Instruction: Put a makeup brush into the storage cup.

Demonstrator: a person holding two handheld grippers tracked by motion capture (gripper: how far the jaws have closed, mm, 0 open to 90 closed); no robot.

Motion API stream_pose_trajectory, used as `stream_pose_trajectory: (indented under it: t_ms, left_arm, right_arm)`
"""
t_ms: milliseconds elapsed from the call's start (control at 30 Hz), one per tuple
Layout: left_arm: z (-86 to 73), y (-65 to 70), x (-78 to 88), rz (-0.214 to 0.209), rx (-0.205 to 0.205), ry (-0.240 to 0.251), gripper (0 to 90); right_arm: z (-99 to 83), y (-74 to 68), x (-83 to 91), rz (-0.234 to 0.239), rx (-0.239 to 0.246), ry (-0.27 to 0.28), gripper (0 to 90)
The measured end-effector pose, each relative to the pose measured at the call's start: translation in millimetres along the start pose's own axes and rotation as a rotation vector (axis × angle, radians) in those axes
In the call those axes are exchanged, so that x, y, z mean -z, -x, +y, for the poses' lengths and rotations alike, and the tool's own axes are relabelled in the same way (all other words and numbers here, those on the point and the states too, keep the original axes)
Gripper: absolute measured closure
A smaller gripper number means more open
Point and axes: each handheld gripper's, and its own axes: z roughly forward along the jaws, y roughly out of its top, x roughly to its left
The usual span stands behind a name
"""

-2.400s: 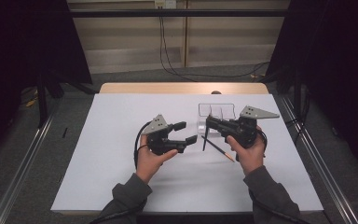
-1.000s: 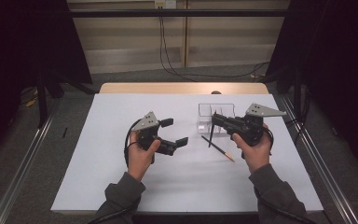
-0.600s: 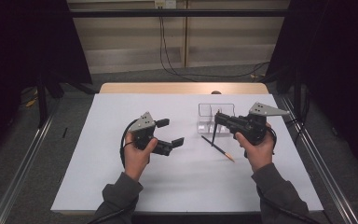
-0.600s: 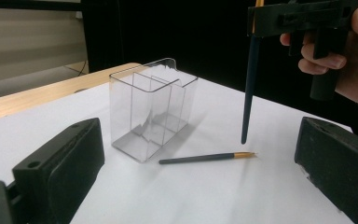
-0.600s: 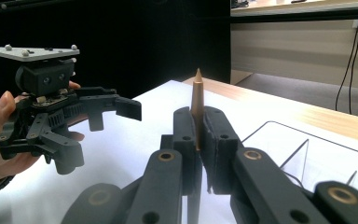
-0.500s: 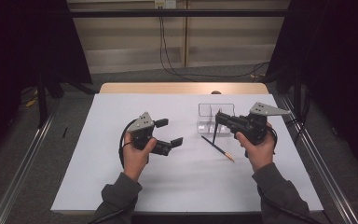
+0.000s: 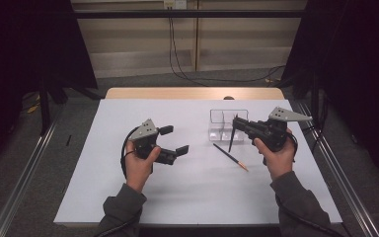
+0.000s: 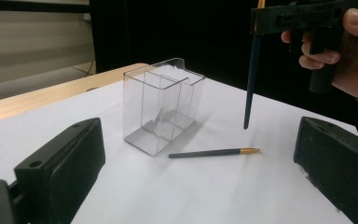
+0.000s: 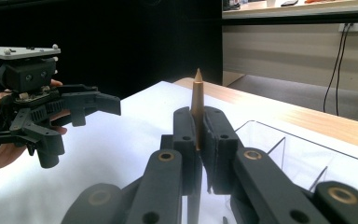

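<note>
right gripper (image 7: 238,122) pinching dark pencil (image 7: 231,140) upright, just near of clear divided box (image 7: 225,124). left gripper (image 7: 174,141) spread, empty, well left. second pencil (image 7: 230,156) flat on table (image 7: 103,187). should lift higher, keep vertical, centre over a compartment before lowering; avoid rim.

The left hand-held gripper (image 7: 173,139) hovers with jaws spread wide, while the right hand-held gripper (image 7: 236,122) is clamped tight.

Lab: black curtains (image 7: 24,44), framed table (image 7: 128,108)
</note>
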Motion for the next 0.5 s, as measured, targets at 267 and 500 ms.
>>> stream_pose_trajectory:
  t_ms: [267,500]
  left_arm:
    - [-0.4,-2.8,3.2,0.003,0.006,0.0,1.2]
    - [-0.6,-4.6,6.6,0.017,0.005,-0.011,1.1]
  right_arm:
    - [3.1,4.2,2.9,-0.008,0.015,-0.001,84.8]
    - [4.0,9.4,4.6,-0.022,0.013,-0.004,84.8]
